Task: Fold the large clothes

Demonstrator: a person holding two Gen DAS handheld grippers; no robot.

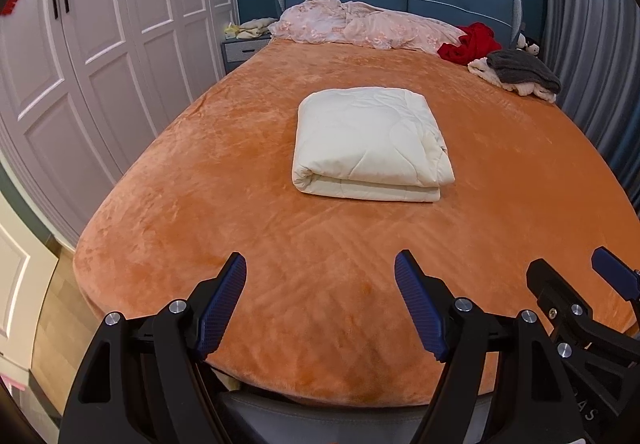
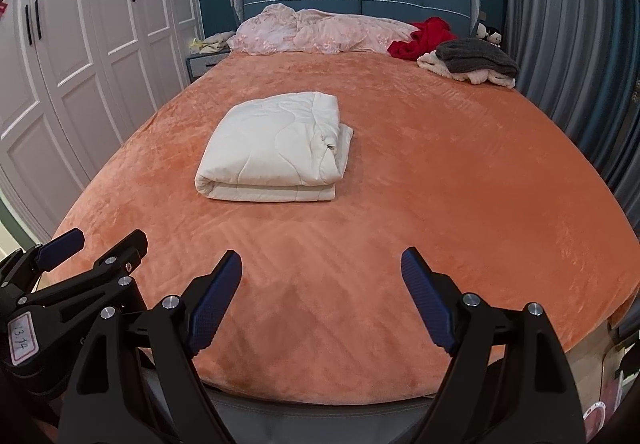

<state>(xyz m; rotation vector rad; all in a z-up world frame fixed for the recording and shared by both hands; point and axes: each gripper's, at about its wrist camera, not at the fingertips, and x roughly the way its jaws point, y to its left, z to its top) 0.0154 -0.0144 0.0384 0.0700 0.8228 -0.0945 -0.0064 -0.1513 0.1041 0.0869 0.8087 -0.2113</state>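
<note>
You are standing at the foot of the wide bed covered in an orange plush blanket point(image 1: 248, 172), and it fills nearly everything in front of you. Out on its middle lies the cream quilted comforter point(image 1: 370, 142), already folded into a thick, tidy rectangle with its stacked layers facing you and its loose edges showing on the right side in the right wrist view. By the look of it, this piece is finished, so you are between items rather than mid-fold. At the head of the bed a crumpled pink floral duvet point(image 1: 360, 24) stretches under the blue headboard, with a bunched red garment point(image 1: 472, 42) beside it and a dark grey knitted garment point(image 1: 520, 70) lying on a pale one near the right edge. Any of these could be your next piece; the pink duvet looks the largest. Your left gripper point(image 1: 320, 296) and your right gripper point(image 2: 322, 294) hover side by side over the near edge of the blanket, well apart from the comforter, both with jaws spread wide and nothing between them. The next move calls for a long reach to the head of the bed and dragging a piece onto open blanket clear of the folded comforter.
</note>
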